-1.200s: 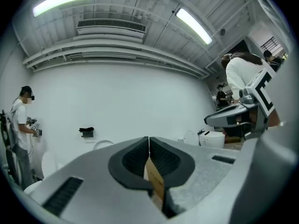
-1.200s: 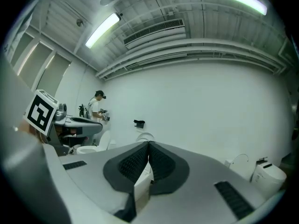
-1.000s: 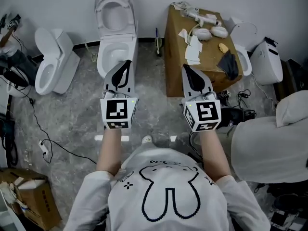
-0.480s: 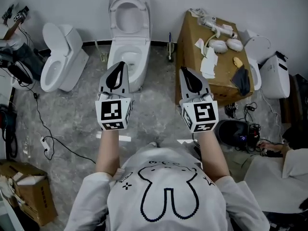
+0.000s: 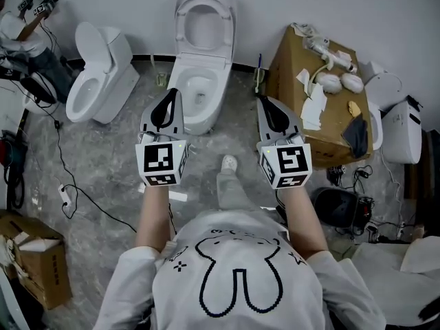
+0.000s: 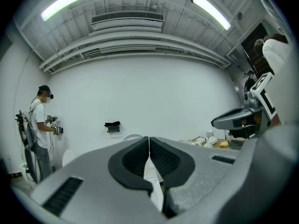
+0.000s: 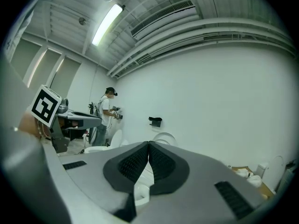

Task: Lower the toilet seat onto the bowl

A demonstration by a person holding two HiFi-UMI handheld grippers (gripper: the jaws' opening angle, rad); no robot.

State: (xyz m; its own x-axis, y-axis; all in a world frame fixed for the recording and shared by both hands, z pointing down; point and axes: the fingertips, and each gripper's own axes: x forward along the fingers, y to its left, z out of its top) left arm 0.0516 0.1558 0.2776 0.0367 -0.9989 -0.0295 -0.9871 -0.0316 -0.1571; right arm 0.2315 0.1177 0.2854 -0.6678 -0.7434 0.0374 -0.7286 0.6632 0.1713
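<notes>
A white toilet stands against the far wall in the head view, its seat [image 5: 205, 20] raised upright above the bowl [image 5: 200, 90]. My left gripper [image 5: 172, 91] is shut and empty, its tip over the near left edge of the bowl. To the bowl's right, my right gripper [image 5: 264, 100] hangs over the floor, also shut with nothing in it. In the left gripper view the closed jaws of the left gripper [image 6: 149, 138] point at the wall, with the seat's arc [image 6: 133, 136] just behind. The right gripper [image 7: 149, 143] shows the seat [image 7: 164, 136] past its tips.
A second white toilet [image 5: 96, 74] stands to the left. On the right is a cardboard box [image 5: 295, 91] with fittings on top, and beyond it white toilet parts [image 5: 400, 130]. Cables [image 5: 65, 191] run over the floor at left. Another person [image 6: 41, 129] stands by the wall.
The toilet has come nearer and shifted right in the head view as the person stepped toward it. Both grippers stayed shut and held their spacing.
</notes>
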